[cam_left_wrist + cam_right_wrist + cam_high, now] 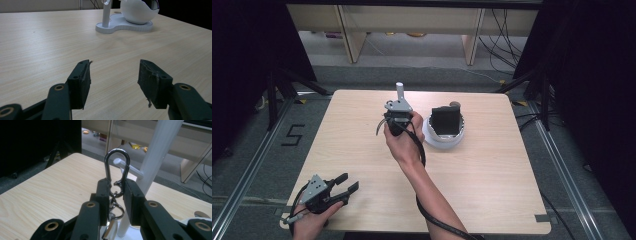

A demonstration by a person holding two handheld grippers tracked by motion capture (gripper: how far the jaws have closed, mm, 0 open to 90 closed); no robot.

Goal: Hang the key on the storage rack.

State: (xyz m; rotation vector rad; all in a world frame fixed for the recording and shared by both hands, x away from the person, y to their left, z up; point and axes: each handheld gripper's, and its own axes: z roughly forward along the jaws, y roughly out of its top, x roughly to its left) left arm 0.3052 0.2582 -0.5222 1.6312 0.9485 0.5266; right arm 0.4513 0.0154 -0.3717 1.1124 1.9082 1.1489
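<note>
Metal glints between the jaws of the right hand-held gripper [116, 202]: a silver carabiner-style snap hook [117, 167] with a short chain and swivel hanging below it is pinched at its lower end, the jaws closed narrowly on it so that the pads press on either side. The loop of the hook rises above the jaw tips and sits around or just against a short white peg [126, 167] that juts from a tall white plastic post [160, 152]; whether the hook already hangs on the peg or only touches it cannot be told. In the high view the right hand-held gripper [398, 111] is held up over the far middle of the light wooden table [492, 180], with the post [399, 91] standing just beyond it. To its right lies a white rounded stand [443, 140] carrying a dark, boxy object [446, 121]. The left hand-held gripper [350, 184] rests low at the near left corner of the table, well apart from the hook, its jaws standing wide apart with nothing between them. In the left gripper view [113, 75] the bare table top [50, 45] shows between the two black pads, and the post's flat white base [117, 26] lies far off on the table.
</note>
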